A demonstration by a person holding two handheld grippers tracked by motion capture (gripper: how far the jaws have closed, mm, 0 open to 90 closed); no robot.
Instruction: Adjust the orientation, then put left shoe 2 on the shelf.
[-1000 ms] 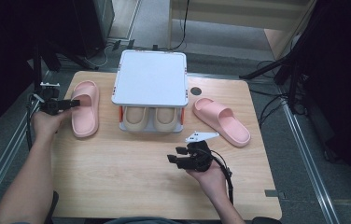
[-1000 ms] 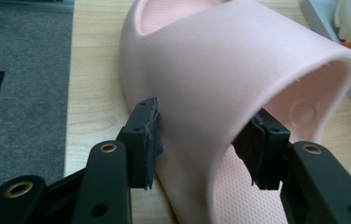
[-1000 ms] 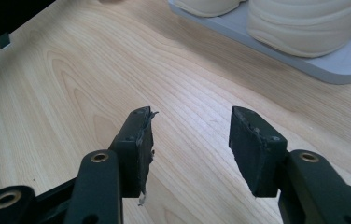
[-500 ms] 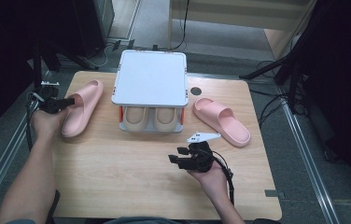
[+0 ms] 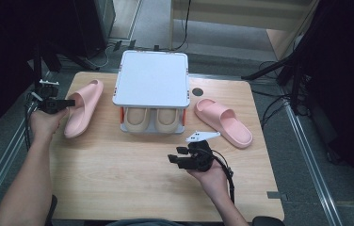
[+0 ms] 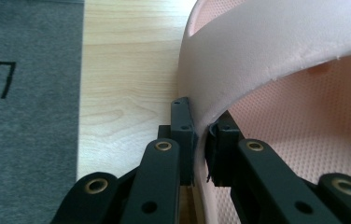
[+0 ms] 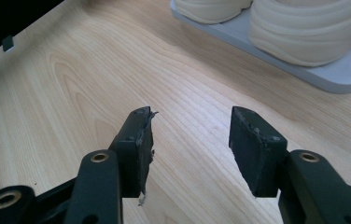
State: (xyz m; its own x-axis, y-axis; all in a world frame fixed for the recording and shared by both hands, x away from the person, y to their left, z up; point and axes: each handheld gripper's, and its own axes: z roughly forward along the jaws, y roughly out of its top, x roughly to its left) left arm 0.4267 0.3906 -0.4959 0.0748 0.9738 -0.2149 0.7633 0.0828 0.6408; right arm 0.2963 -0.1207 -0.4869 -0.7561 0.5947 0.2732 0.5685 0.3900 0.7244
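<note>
Wood table [image 5: 118,188]: pale plank top, bearing everything named below.
Right hand [image 5: 208,169]: forearm comes in from the near edge, in front of the rack; hand low over bare wood.
Right gripper [image 5: 177,157]: points left across the table, jaws spread wide with nothing between them; the right gripper view has bare wood in the gap.
Left arm [image 5: 29,179]: runs up along the table's left edge, wrist bent inward toward the rack.
Left gripper [image 5: 64,102]: jaws have just been closing and now pinch the strap edge of the left slipper, one pad on each face of it.
Left slipper [image 5: 83,110]: pink, left of the rack, lying aslant on the wood.
Rack [image 5: 151,77]: white-topped shelf at mid table; cream shoes [image 5: 150,118] sit side by side on its lower level.
Right slipper [image 5: 222,121]: pink, right of the rack, flat on the wood.
</note>
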